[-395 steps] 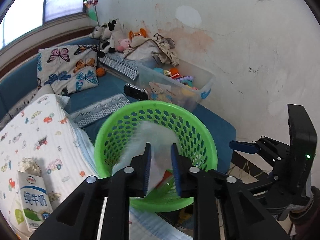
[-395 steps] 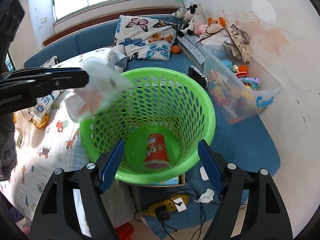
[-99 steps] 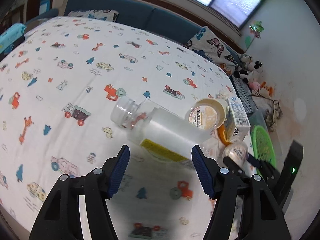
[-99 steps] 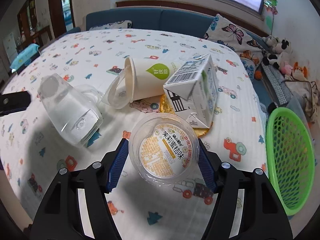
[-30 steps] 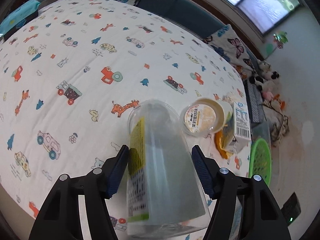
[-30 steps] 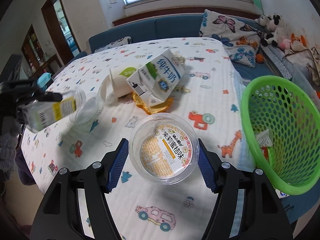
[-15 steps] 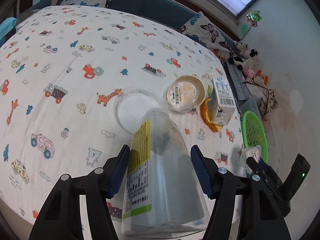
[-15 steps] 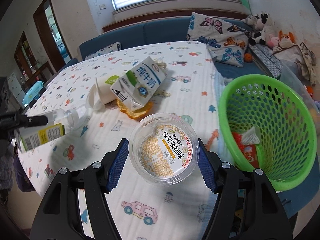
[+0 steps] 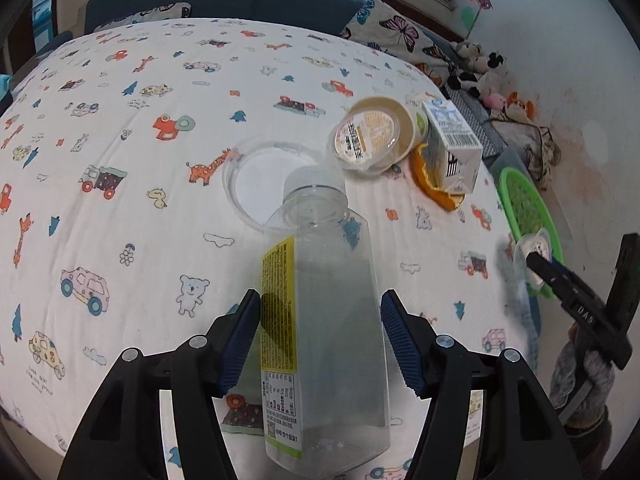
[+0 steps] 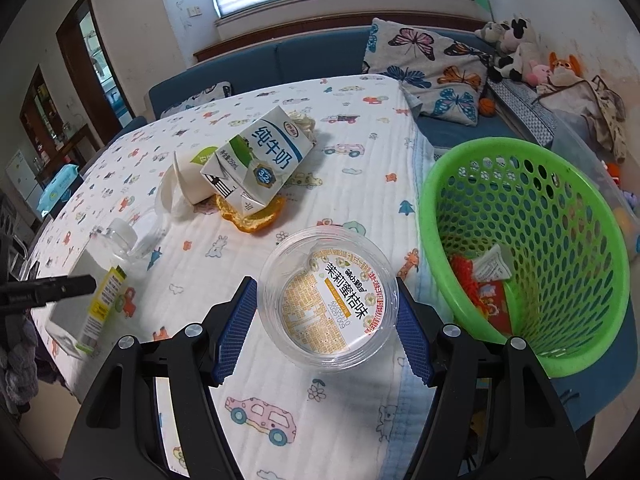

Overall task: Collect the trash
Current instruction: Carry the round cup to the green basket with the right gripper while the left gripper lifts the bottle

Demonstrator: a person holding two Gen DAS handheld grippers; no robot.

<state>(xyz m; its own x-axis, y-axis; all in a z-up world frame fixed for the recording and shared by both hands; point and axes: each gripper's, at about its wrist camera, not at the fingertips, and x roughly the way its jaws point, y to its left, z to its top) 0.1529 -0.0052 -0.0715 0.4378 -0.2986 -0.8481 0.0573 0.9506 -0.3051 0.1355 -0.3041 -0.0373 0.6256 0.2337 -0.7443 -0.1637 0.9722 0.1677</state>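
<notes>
- Left wrist view: our left hand-held gripper [image 9: 320, 336] is clamped on a clear plastic bottle [image 9: 320, 320], both blue pads against its sides, cap end pointing away, above the tabletop [image 9: 120, 120].
- Beyond it on the cloth lie a clear lid [image 9: 272, 184], a paper cup [image 9: 388, 136], a milk carton [image 9: 452, 144] and orange peel [image 9: 436, 192].
- Right wrist view: our right hand-held gripper [image 10: 326, 320] grips a clear jelly cup [image 10: 328, 304] by its rim, label up, just beside the green basket [image 10: 560, 208].
- The basket sits off the table edge with scraps already inside.
- To do this well, we judge: carry each piece fully over the basket mouth before letting go, right first, so the grippers do not collide.
- Keep the bottle squeezed firmly; smooth plastic may slip.
</notes>
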